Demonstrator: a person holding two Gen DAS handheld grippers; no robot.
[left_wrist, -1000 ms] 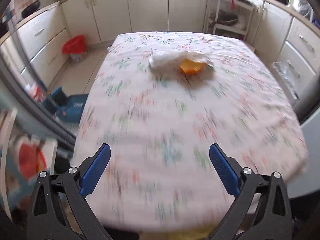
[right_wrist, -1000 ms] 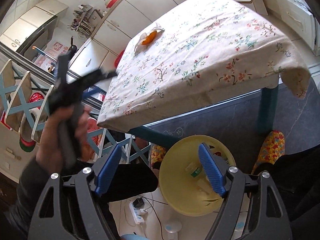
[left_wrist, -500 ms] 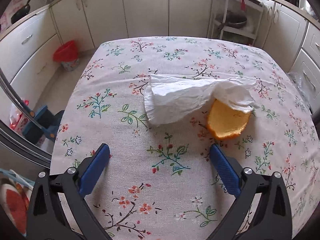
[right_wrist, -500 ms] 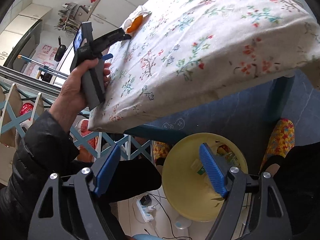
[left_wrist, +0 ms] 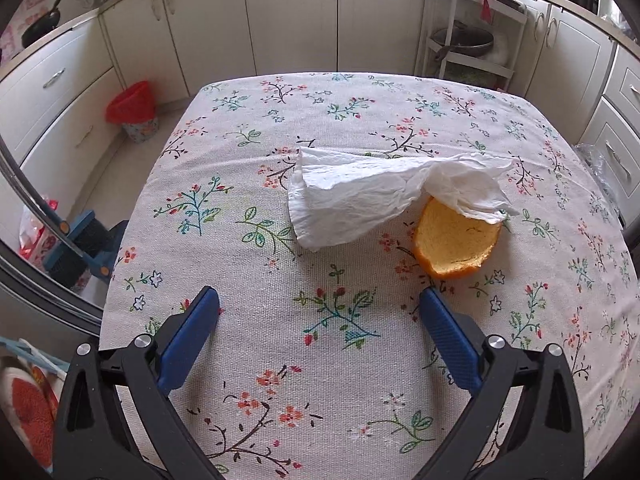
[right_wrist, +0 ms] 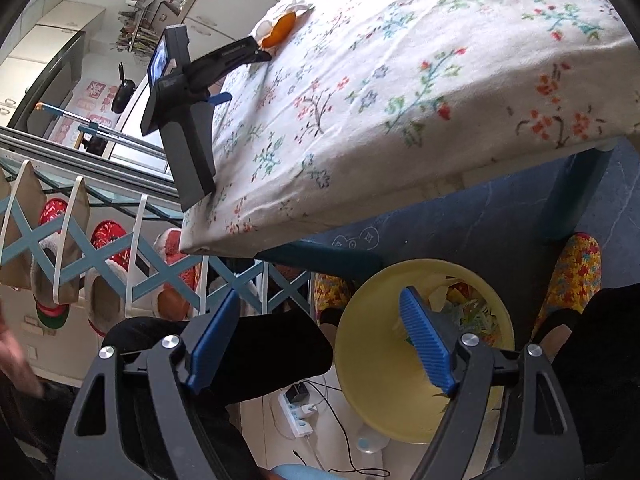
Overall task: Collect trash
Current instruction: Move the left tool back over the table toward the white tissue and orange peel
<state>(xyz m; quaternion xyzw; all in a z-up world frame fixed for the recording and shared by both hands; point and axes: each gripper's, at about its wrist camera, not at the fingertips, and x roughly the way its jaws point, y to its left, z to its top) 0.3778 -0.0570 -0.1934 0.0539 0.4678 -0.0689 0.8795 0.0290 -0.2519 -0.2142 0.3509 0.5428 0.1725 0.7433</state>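
Floral-cloth desk (left_wrist: 280, 360): left tongs (left_wrist: 319, 300) wide, facing crumpled white tissue (left_wrist: 360, 204) and orange peel (left_wrist: 456, 244); only right view shows right tongs (right_wrist: 324, 300) wide above yellow plastic bin (right_wrist: 372, 360).

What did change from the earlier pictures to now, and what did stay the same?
The left gripper moved forward over the table toward the tissue and orange peel, which now lie just ahead of its fingertips. Nothing was grasped. Both grippers stayed open; the right gripper stayed above the yellow bin.

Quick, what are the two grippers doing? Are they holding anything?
Left gripper: open, holding nothing.
Right gripper: open, holding nothing.
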